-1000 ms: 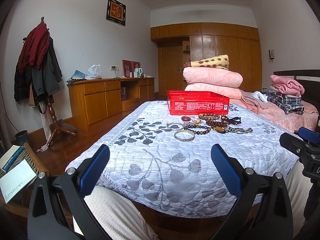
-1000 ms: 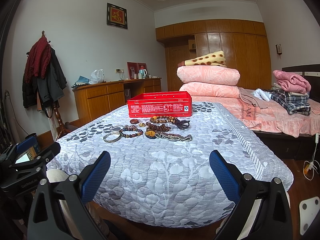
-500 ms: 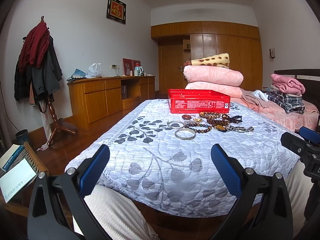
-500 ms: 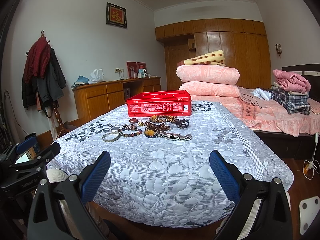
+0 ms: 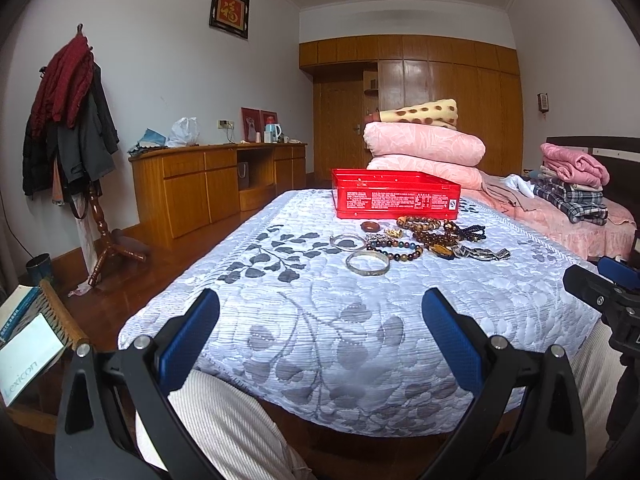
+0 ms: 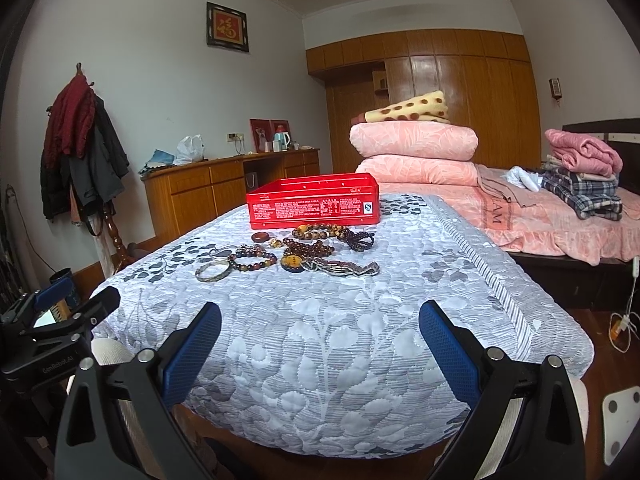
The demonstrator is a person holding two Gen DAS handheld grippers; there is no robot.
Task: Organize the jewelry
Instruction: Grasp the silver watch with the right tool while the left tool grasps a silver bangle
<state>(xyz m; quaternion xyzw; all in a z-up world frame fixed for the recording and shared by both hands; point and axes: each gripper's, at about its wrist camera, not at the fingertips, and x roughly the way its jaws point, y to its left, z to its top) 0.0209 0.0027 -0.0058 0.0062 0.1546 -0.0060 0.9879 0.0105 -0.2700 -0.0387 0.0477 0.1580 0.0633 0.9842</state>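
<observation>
nothing lifted yet, by the look of it: left gripper (image 5: pixel 320 332) and right gripper (image 6: pixel 320 336) both held short of the near edge of the quilted mattress (image 5: pixel 320 320), jaws wide apart, nothing between the blue pads. jewelry heaped mid-mattress, just in front of the open red tin (image 6: pixel 314 201): silver bangle (image 6: pixel 213 271) nearest, a second one (image 5: pixel 347 241) behind it, multicoloured bead bracelet (image 6: pixel 256 260) touching alongside, brown bead strands (image 6: pixel 316 236) and a dark tasselled strand (image 6: pixel 360 238) overlapping, a metal link chain (image 6: pixel 344 268) trailing right. likely trouble: snagging, since strands crossing each other could drag neighbours up together and spill short of the tin. also risky: pinching the thin bangle flat against soft quilting, with pads possibly catching fabric or skidding off rounded metal. could nudge the light tin away on a careless drop.
</observation>
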